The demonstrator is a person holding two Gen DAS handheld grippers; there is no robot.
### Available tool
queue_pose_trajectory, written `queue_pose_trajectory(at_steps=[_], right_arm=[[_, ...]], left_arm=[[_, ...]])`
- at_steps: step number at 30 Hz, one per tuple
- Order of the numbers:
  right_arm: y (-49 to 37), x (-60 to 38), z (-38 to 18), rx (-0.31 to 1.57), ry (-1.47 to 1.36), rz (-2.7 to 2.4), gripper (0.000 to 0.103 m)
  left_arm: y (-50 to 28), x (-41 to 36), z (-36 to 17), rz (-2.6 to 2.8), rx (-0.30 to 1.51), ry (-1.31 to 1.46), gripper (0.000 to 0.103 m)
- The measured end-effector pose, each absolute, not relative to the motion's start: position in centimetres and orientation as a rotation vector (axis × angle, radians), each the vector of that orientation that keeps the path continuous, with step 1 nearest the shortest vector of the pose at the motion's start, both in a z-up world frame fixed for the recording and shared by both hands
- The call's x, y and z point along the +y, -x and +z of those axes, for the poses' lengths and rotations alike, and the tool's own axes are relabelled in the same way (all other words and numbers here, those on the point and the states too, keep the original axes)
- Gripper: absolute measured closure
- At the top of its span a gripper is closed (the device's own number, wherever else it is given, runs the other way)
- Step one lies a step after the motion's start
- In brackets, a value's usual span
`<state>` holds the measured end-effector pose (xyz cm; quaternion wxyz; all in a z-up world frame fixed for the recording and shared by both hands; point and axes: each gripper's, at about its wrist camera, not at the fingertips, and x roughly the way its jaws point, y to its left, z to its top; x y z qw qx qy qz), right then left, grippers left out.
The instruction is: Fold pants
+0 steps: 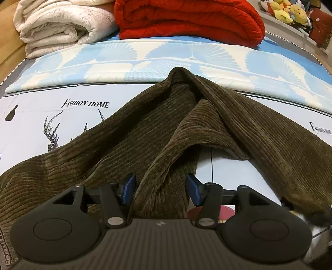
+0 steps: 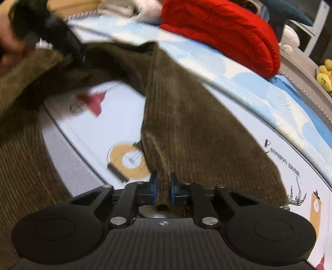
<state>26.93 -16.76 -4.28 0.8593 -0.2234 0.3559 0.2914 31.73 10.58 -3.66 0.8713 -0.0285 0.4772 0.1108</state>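
Observation:
The olive-brown corduroy pants (image 1: 157,128) lie spread on a printed bedsheet (image 1: 51,108), bunched to a peak at the far middle. My left gripper (image 1: 160,190) has its blue pads wide apart with a thick fold of the pants between them; the cloth fills the gap, and whether it is gripped is unclear. My right gripper (image 2: 164,187) is shut on a folded edge of the pants (image 2: 182,128), lifted off the sheet. The left gripper (image 2: 51,31) shows blurred at the upper left of the right wrist view.
A folded red blanket (image 1: 186,18) and a folded white blanket (image 1: 62,27) lie at the far end of the bed. Plush toys (image 1: 288,12) sit on a shelf at the far right. The sheet (image 2: 99,133) is printed with pictures and text.

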Motion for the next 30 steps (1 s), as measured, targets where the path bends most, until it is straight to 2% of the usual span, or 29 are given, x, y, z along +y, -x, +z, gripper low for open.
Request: queue_pose_trajectory(at_steps=[1, 3, 6, 11, 15, 18, 21, 23, 24, 25, 26, 30], right_arm=[[-27.4, -17.4, -3.7, 0.737, 0.428, 0.606, 0.094], [-28.5, -19.8, -1.3, 0.703, 0.28, 0.569, 0.094], [-30.0, -24.7, 3.2, 0.612, 0.043, 0.467, 0.094], [-31.8, -34.9, 11.1, 0.483, -0.261, 0.233, 0.094], [-33.6, -41.1, 14.8, 0.494, -0.273, 0.105, 0.094], [-35.2, -44.4, 15.6, 0.565, -0.255, 0.02, 0.094], [-37.6, -47.8, 14.1, 0.714, -0.308, -0.097, 0.094], [-38.7, -49.3, 11.8, 0.777, -0.324, -0.187, 0.092], [-39.0, -49.9, 10.4, 0.795, -0.337, -0.242, 0.091], [-38.9, -50.3, 9.0, 0.806, -0.345, -0.31, 0.078], [-38.3, -50.6, 7.7, 0.803, -0.347, -0.381, 0.068], [-35.0, -49.3, 3.3, 0.778, -0.37, -0.424, 0.068]], left_arm=[[-31.8, 10.6, -3.8, 0.23, 0.999, 0.056, 0.067], [-32.0, 10.7, -4.1, 0.231, 1.006, 0.051, 0.091], [-31.7, 10.7, -3.5, 0.193, 0.991, 0.067, 0.094], [-30.8, 9.0, -1.7, 0.005, 0.964, 0.014, 0.095], [-29.0, 6.4, -1.1, -0.258, 0.949, -0.092, 0.095], [-27.1, 4.0, -1.0, -0.463, 0.931, -0.179, 0.095], [-25.1, 1.5, -1.7, -0.651, 0.95, -0.23, 0.094], [-23.6, -0.3, -2.6, -0.761, 1.001, -0.283, 0.084], [-23.0, -0.9, -2.9, -0.798, 1.026, -0.315, 0.068], [-22.4, -1.3, -3.2, -0.835, 1.05, -0.335, 0.06], [-22.1, -1.4, -3.1, -0.863, 1.058, -0.335, 0.06], [-23.4, 1.6, -1.8, -0.777, 1.025, -0.205, 0.06]])
